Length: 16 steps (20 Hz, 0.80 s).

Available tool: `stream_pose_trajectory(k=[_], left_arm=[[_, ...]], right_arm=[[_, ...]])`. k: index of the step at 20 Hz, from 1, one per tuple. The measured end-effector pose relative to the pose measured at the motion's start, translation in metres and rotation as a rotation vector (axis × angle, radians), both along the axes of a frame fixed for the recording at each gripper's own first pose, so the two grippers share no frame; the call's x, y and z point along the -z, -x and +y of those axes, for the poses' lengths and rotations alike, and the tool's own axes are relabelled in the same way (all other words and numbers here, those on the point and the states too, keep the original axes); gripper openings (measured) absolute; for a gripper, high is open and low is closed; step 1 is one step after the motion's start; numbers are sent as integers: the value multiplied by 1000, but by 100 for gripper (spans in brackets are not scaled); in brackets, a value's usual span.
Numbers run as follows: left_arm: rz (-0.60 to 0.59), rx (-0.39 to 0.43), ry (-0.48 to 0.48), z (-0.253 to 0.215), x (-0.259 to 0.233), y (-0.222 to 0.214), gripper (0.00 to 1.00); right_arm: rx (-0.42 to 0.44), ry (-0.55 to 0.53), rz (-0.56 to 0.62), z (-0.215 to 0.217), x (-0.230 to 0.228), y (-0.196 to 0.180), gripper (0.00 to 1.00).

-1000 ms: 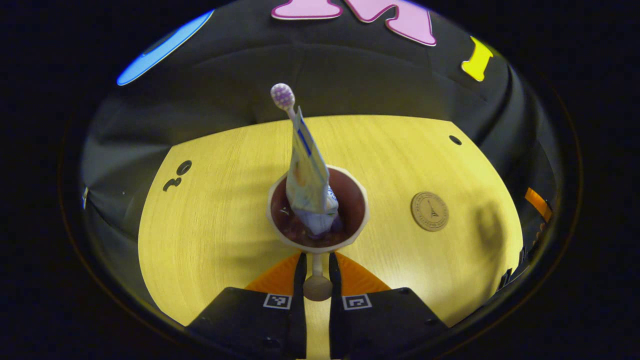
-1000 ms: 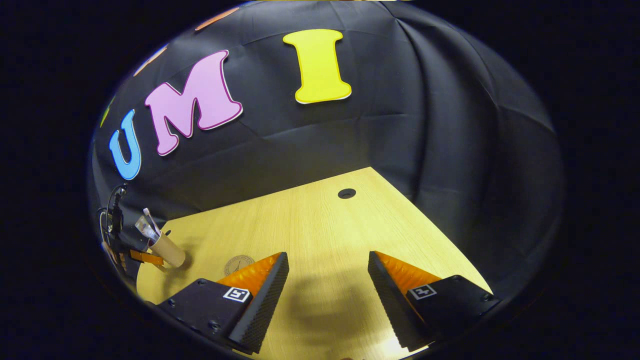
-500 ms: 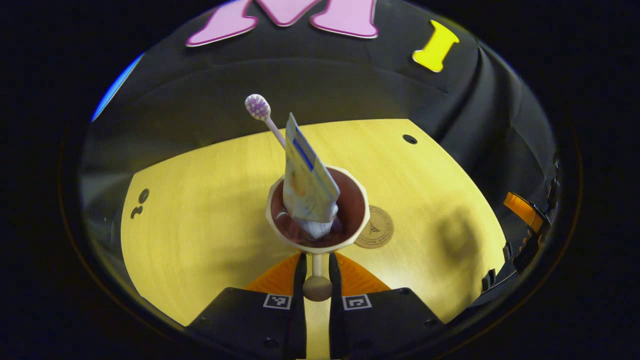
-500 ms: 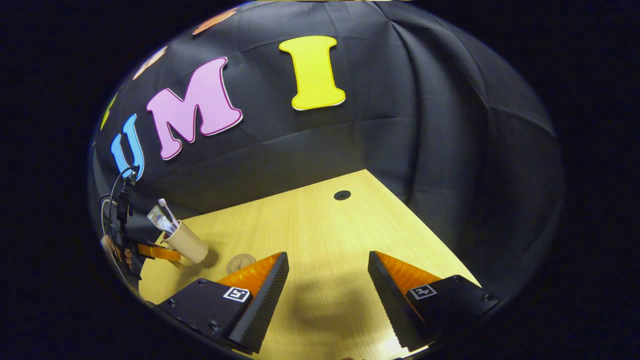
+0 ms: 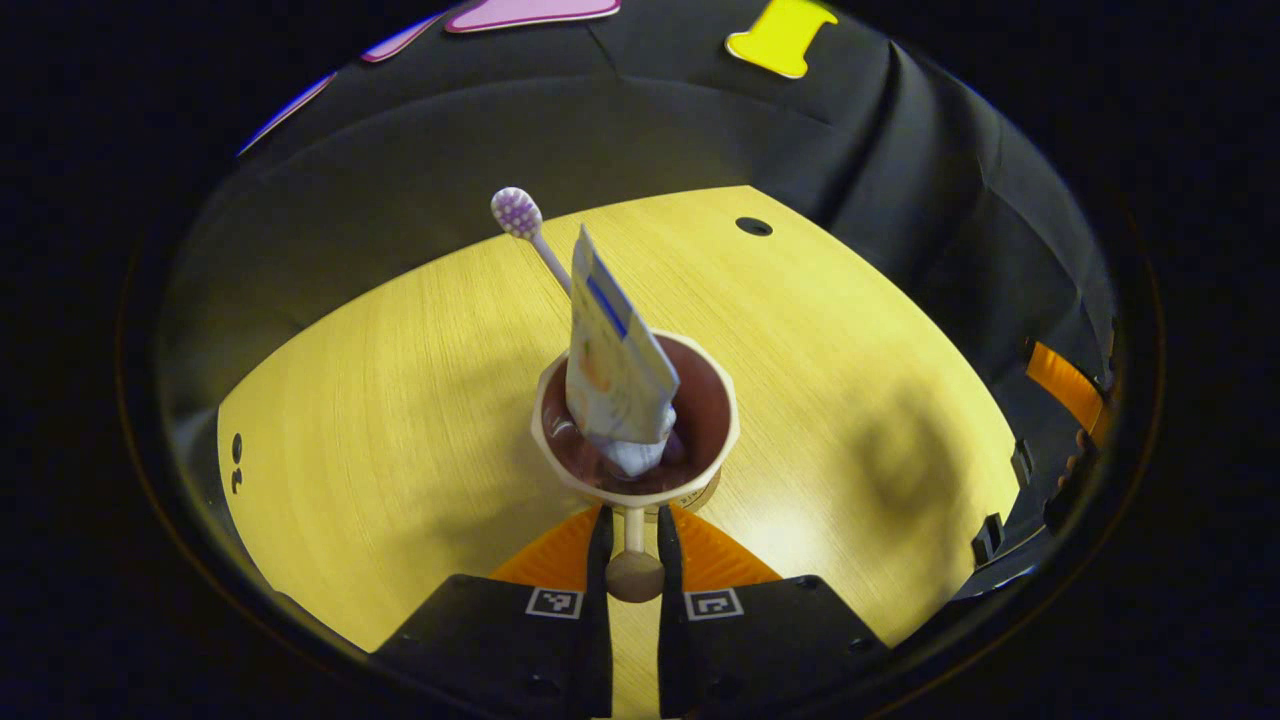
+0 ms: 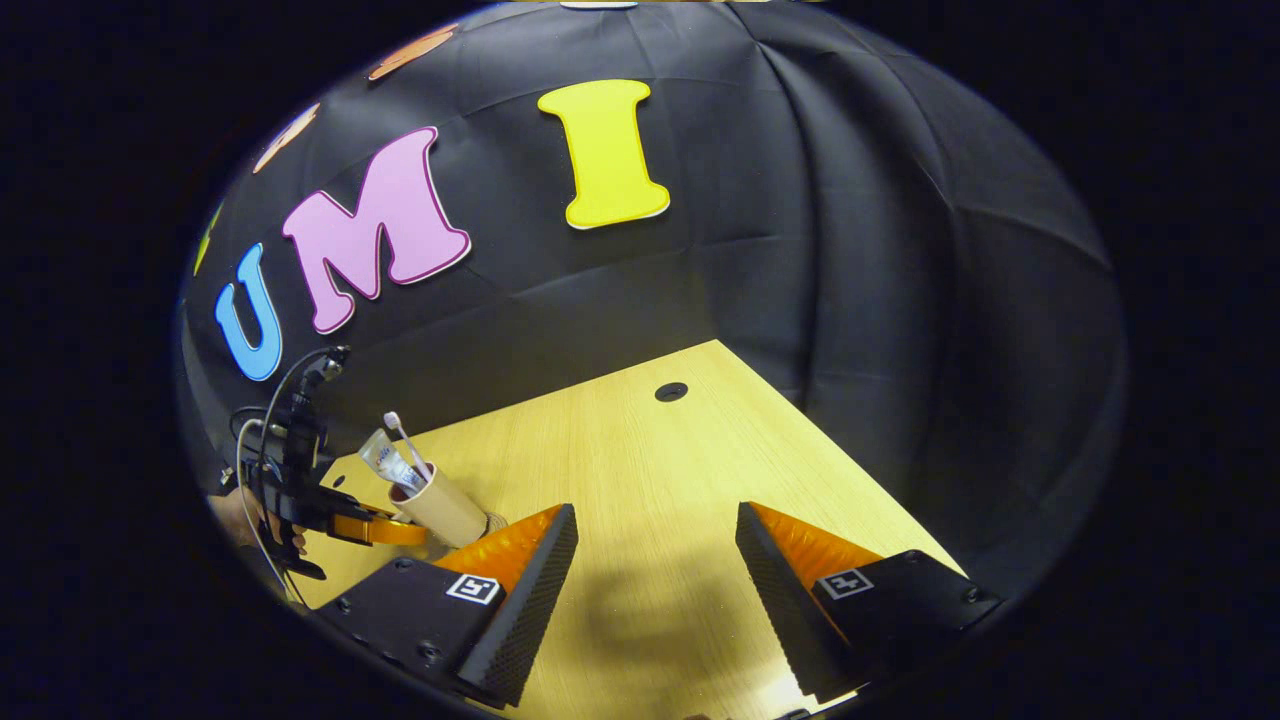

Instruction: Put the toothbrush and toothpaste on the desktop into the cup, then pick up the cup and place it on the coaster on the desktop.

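Left tool (image 5: 632, 545) clamped on the cup (image 5: 636, 425) handle, toothbrush (image 5: 520, 215) and toothpaste (image 5: 610, 365) inside. Coaster (image 5: 700, 490) peeking out at 5 o'clock beneath. Right tool (image 6: 655, 585) spread wide above the counter (image 6: 640, 450).

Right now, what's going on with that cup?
Left gripper shut on cup handle. Toothbrush, toothpaste inside. Cup over coaster. Right gripper open, empty.

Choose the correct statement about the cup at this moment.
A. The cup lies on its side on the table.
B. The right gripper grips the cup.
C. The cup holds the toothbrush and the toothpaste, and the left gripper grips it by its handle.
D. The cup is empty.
C. In the left gripper view the toothbrush and toothpaste stand in the cup, and the left gripper is shut on its handle; the right gripper is open over the table.
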State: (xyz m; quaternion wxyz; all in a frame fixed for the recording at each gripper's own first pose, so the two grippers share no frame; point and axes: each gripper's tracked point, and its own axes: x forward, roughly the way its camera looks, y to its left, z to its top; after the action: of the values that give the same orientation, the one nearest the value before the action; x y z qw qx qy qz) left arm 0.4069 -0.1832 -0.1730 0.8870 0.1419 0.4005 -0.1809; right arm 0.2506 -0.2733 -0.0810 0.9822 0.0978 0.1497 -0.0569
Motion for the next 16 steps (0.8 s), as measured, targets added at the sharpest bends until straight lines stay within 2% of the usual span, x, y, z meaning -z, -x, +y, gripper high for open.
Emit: stream_pose_trajectory(k=[5,6,8,11,15,16], left_arm=[[11,25,2,-4,1,1,23],[12,27,-5,-3,1,2,28],[16,26,-12,-3,4,1,25],[-11,8,-7,-2,-5,2,30],[-95,-57,17,14,-32,10,100],[-117,-76,46,18,-37,13,98]], right_arm=[[17,-9,12,-5,5,3,98],[19,-15,15,-5,6,2,98],[19,-25,13,-4,5,0,98],[9,-19,12,-1,4,-3,98],[-27,-8,19,11,3,-5,98],[-38,-3,19,15,2,-4,98]])
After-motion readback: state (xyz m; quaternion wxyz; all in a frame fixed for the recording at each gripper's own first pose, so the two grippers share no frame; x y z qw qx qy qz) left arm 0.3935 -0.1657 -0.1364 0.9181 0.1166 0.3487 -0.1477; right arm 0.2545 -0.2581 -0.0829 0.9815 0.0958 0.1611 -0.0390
